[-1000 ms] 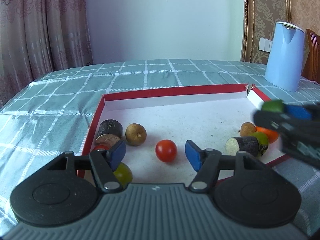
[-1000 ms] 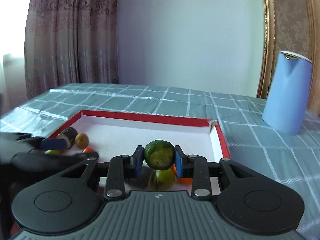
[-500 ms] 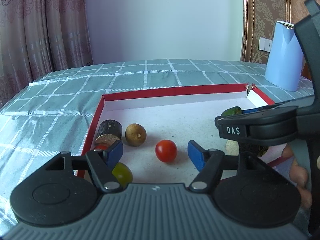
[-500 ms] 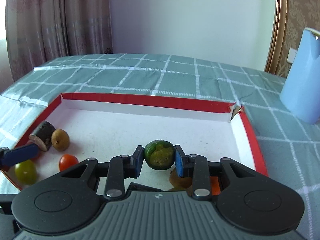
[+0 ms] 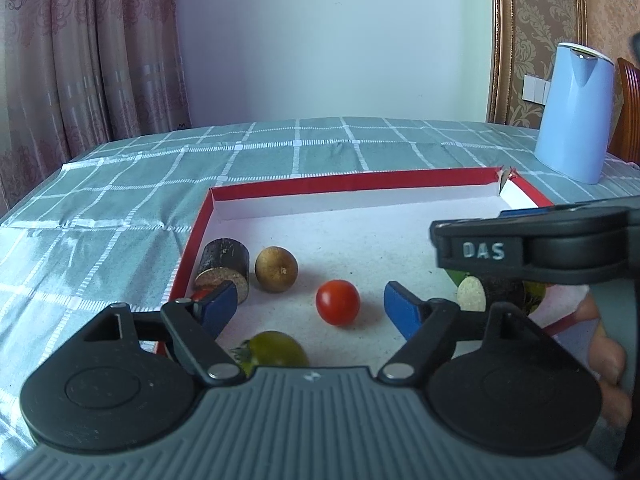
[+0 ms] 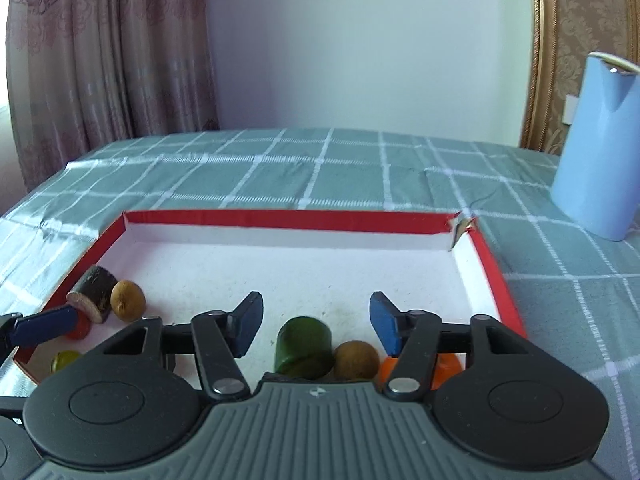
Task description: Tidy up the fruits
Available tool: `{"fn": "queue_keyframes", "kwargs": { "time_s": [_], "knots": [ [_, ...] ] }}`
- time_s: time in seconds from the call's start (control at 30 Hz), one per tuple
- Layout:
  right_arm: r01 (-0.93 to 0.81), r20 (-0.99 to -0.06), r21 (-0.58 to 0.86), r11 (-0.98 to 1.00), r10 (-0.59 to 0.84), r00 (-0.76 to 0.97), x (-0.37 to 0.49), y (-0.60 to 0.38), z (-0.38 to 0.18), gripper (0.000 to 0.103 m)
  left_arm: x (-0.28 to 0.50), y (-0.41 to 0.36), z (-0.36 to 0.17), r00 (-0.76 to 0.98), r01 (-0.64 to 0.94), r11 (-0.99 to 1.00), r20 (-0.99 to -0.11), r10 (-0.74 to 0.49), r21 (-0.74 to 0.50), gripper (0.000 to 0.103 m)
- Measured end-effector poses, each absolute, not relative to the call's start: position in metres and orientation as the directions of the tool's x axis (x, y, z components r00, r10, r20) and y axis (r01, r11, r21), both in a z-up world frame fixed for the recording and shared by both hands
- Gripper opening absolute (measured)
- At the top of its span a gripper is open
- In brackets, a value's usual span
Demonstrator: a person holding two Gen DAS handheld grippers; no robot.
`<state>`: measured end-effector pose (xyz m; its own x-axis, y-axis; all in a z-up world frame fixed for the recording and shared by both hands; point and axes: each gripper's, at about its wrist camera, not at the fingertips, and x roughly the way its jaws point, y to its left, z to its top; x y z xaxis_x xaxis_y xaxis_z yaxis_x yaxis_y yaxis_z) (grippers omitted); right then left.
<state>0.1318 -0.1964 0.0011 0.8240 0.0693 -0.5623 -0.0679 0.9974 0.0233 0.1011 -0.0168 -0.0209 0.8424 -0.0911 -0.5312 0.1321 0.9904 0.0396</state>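
A shallow red-edged tray with a white floor lies on a table under a green checked cloth; a pale blue jug stands on the cloth to the far right of the tray.

Right hand-held gripper: blue pads spread and still opening, touching nothing. A dark green fruit rests on the tray floor between and just below the pads, free of both. Beside it on the right lie a brown round fruit and an orange piece, the latter partly hidden by the gripper's right finger.

Left hand-held gripper: jaws spread and widening, nothing pinched. A red tomato sits on the tray floor in the gap between the pads, clear of both. A yellow-green tomato lies nearer, at the gripper body. At the tray's left wall are a dark cylindrical piece with a pale cut face and, just beside it, a brown round fruit. Another red item is mostly hidden behind the left pad.
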Motion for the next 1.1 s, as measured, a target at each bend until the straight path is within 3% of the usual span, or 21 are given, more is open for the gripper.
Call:
{"fn": "queue_keyframes", "kwargs": {
  "time_s": [0.07, 0.17, 0.3, 0.47, 0.73, 1.1],
  "knots": [
    [-0.046, -0.547, 0.054, 0.997, 0.068, 0.835, 0.124, -0.201, 0.003, 0.06, 0.101, -0.016, -0.02, 0.847, 0.12, 0.992, -0.525, -0.082, 0.039, 0.082],
    [-0.005, -0.512, 0.088, 0.996, 0.05, 0.858, 0.107, -0.208, 0.006, 0.07, 0.099, -0.014, -0.017, 0.858, 0.113, 0.993, -0.507, -0.083, 0.03, 0.088],
    [0.005, -0.469, 0.048, 0.999, 0.019, 0.883, 0.092, -0.205, 0.009, 0.076, 0.094, -0.015, -0.014, 0.879, 0.1, 0.994, -0.472, -0.067, 0.045, 0.095],
    [0.026, -0.443, 0.045, 0.999, -0.003, 0.896, 0.074, -0.208, 0.006, 0.084, 0.09, -0.014, -0.014, 0.878, 0.094, 0.994, -0.476, -0.061, 0.047, 0.097],
    [0.052, -0.448, 0.118, 0.992, 0.007, 0.894, 0.069, -0.223, 0.003, 0.088, 0.084, -0.012, -0.014, 0.88, 0.083, 0.996, -0.472, -0.059, 0.03, 0.101],
    [0.106, -0.425, 0.108, 0.988, -0.051, 0.904, 0.059, -0.229, 0.001, 0.088, 0.084, -0.009, -0.015, 0.882, 0.069, 0.997, -0.468, -0.049, 0.024, 0.102]
  ]
}}
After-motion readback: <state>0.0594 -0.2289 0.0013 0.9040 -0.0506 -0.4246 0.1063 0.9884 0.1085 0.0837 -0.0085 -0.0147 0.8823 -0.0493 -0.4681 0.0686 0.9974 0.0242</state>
